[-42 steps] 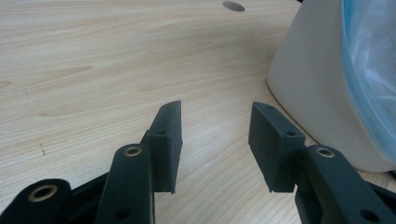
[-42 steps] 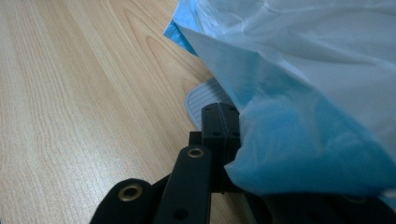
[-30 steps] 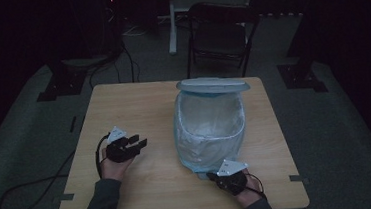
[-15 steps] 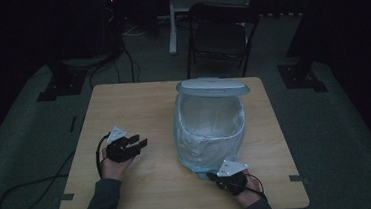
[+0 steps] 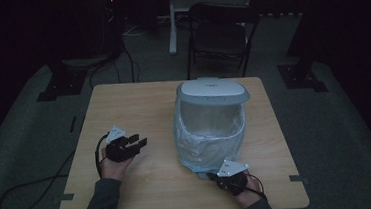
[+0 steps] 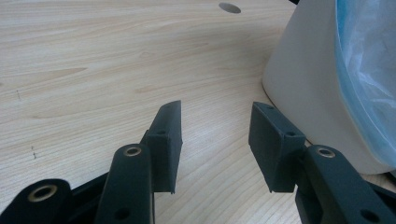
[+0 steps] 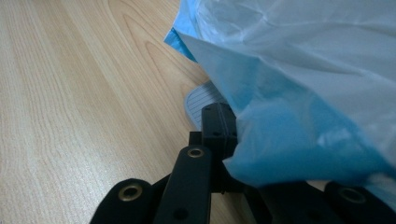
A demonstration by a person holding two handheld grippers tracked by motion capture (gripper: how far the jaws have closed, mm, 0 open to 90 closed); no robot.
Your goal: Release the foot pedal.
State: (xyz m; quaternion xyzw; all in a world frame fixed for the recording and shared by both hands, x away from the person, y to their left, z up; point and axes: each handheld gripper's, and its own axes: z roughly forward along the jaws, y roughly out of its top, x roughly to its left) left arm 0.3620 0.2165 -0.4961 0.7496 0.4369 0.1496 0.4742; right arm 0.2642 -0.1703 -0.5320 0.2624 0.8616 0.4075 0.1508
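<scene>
Left claw [image 6: 215, 140] released over the bench [image 5: 138, 103]; right claw [image 7: 243, 135] state unclear (blue bag [image 7: 303, 93] covers it), beside bin [image 5: 210, 122].

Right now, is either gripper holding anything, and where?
Left gripper is open, empty. Right gripper is at the bag's lower edge by the pedal; its grip is hidden.

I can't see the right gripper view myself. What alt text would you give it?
A blue plastic bag hangs down over the right gripper, hiding one black jaw, so whether it is open or shut is unclear. Just past the visible jaw, a grey ribbed pedal pokes out from under the bag. Pale wooden table lies to the left.
</scene>
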